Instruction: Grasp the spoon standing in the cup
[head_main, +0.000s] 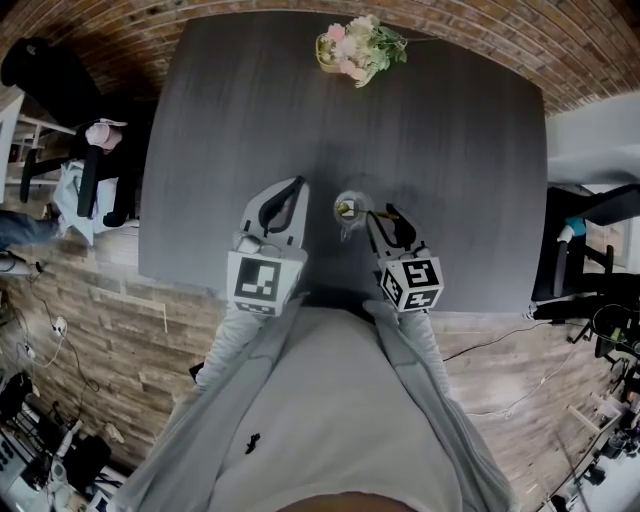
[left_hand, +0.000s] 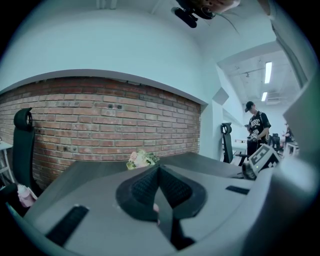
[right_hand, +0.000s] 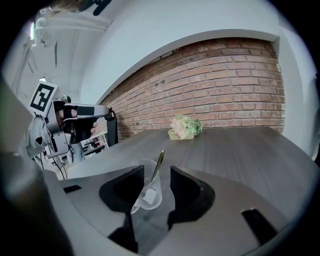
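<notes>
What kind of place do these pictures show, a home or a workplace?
Probably a workplace, such as an office or lab. A large dark table stands by a brick wall, an office chair stands beside it, and strip lights run along the ceiling.

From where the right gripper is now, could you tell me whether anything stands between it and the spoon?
Nothing visible does. The right gripper has its jaws apart, and the spoon shows in their gap, handle rising above the rim of the cup. Only the clear cup itself surrounds the spoon's lower part.
</notes>
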